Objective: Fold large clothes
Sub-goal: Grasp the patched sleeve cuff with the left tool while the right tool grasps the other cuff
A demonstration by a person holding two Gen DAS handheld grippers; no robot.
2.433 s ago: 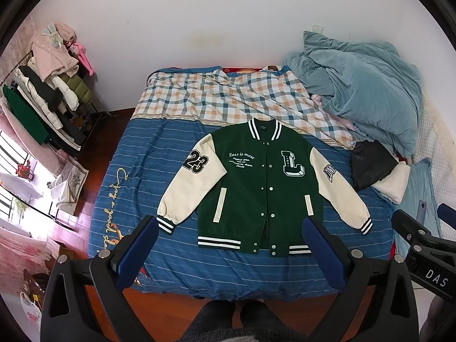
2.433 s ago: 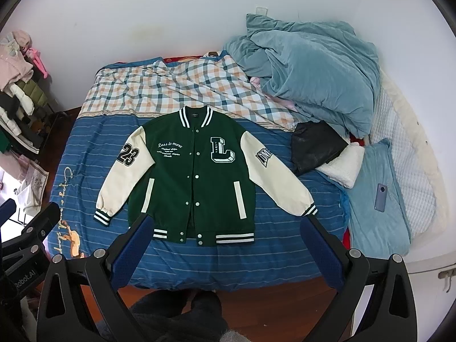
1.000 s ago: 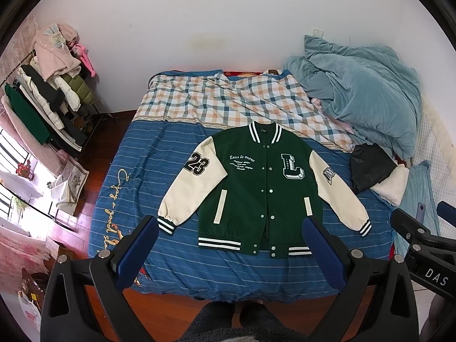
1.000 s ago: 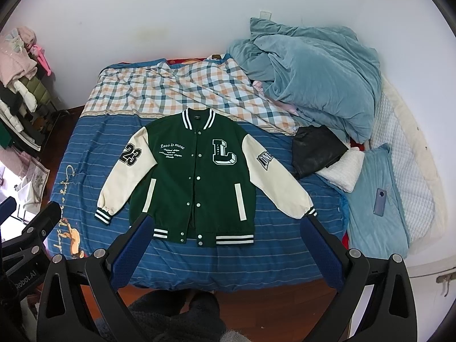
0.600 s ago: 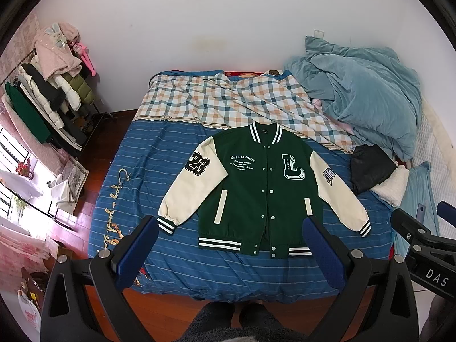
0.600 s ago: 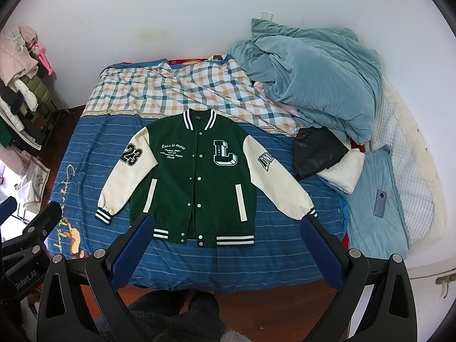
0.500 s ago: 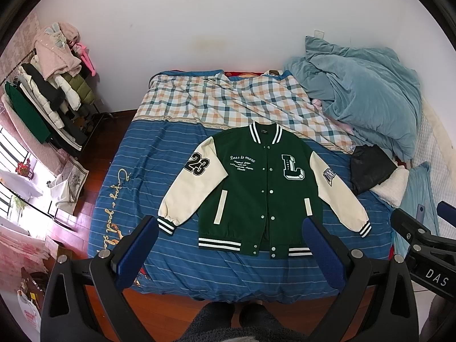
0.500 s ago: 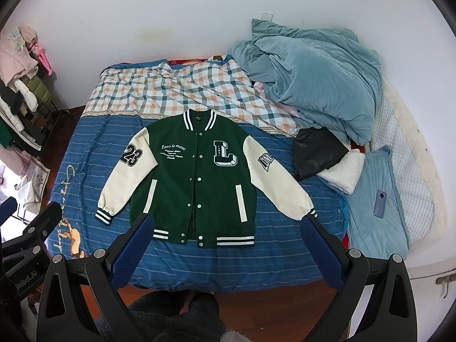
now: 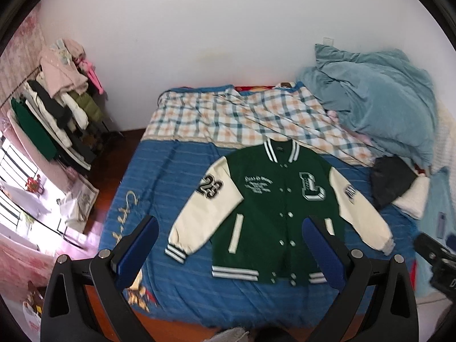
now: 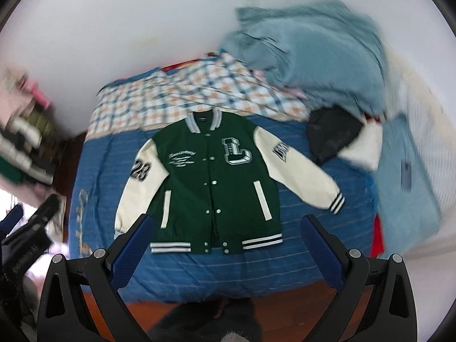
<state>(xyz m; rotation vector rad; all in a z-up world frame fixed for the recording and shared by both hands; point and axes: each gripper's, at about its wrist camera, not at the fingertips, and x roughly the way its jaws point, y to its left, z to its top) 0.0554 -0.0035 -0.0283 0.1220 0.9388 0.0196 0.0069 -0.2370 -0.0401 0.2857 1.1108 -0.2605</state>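
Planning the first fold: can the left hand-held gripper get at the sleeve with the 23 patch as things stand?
Probably yes. The left hand-held gripper is open and empty, and the sleeve lies flat on the blue bedspread with nothing on it.

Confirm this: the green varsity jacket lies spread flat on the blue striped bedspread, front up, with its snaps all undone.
Not quite. The jacket lies flat and front up on the blue bedspread, but its front is closed, not undone. The right wrist view shows this.
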